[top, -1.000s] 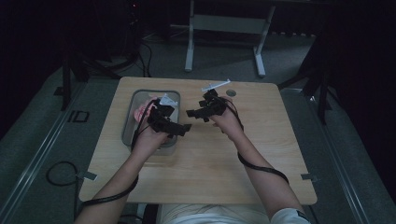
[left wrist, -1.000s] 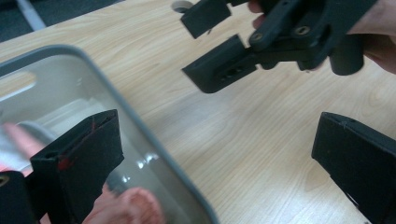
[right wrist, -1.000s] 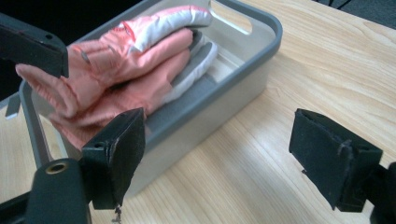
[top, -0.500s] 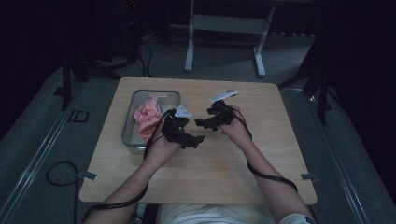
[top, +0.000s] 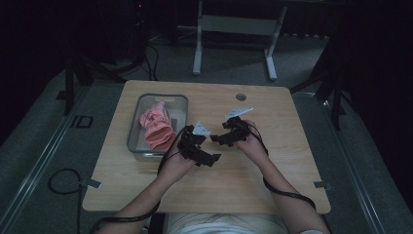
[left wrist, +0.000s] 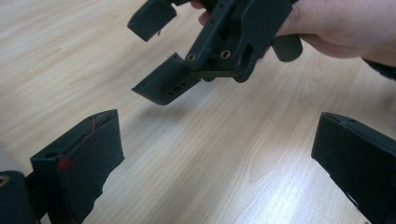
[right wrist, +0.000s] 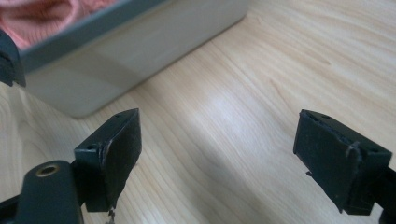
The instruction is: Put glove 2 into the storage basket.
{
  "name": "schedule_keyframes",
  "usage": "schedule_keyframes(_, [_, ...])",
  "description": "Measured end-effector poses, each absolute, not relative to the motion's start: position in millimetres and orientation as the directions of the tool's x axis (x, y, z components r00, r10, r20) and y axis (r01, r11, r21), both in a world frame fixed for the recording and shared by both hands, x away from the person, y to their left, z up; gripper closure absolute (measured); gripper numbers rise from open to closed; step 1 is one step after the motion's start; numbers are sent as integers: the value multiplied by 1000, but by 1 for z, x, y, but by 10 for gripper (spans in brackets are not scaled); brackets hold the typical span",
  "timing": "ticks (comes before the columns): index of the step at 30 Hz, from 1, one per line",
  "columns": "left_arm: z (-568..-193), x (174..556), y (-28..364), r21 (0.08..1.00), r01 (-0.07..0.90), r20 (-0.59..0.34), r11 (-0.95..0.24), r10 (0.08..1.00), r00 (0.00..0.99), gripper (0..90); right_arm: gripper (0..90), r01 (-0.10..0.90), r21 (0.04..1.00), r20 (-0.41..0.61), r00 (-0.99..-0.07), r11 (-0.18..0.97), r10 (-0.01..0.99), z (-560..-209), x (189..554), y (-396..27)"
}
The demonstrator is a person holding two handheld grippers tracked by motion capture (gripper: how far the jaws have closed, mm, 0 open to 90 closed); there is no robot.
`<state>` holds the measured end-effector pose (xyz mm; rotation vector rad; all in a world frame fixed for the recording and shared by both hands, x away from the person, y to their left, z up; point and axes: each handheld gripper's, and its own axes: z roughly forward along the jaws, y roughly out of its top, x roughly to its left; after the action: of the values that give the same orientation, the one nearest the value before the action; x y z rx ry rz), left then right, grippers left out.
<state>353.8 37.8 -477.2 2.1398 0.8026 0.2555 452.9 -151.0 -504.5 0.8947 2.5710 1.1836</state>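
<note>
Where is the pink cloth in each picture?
High view: the pink cloth lies in the grey bin at the table's left, beside the left claw.
Left gripper view: not in it; here are the wooden table and the right claw.
Right gripper view: top left corner, inside the bin.
Shared landmark: the wooden table.

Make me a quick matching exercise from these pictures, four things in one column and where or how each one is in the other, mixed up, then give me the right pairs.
Things:
1. pink cloth
2. grey bin
3. left gripper
4. round hole

Place or state:
A. in the tabletop near its far edge
B. open, held above bare wood
C. lying inside the bin
D. standing on the left part of the table

Pairs: 1-C, 2-D, 3-B, 4-A
</note>
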Motion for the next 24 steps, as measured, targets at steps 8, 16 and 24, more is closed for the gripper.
schedule_keyframes(8, [-503, 349, 24, 736, 452, -87, -504, 591, 802, 14, 150, 464, 738, 95, -790, 489, 606, -522, 447, -167])
schedule_keyframes(16, [-522, 348, 18, 728, 454, -94, -514, 581, 808, 14, 143, 469, 753, 86, -766, 462, 638, -536, 442, -179])
schedule_keyframes(24, [-536, 346, 18, 728, 449, -83, -519, 583, 808, 14, 138, 470, 749, 66, -754, 467, 653, -545, 441, -188])
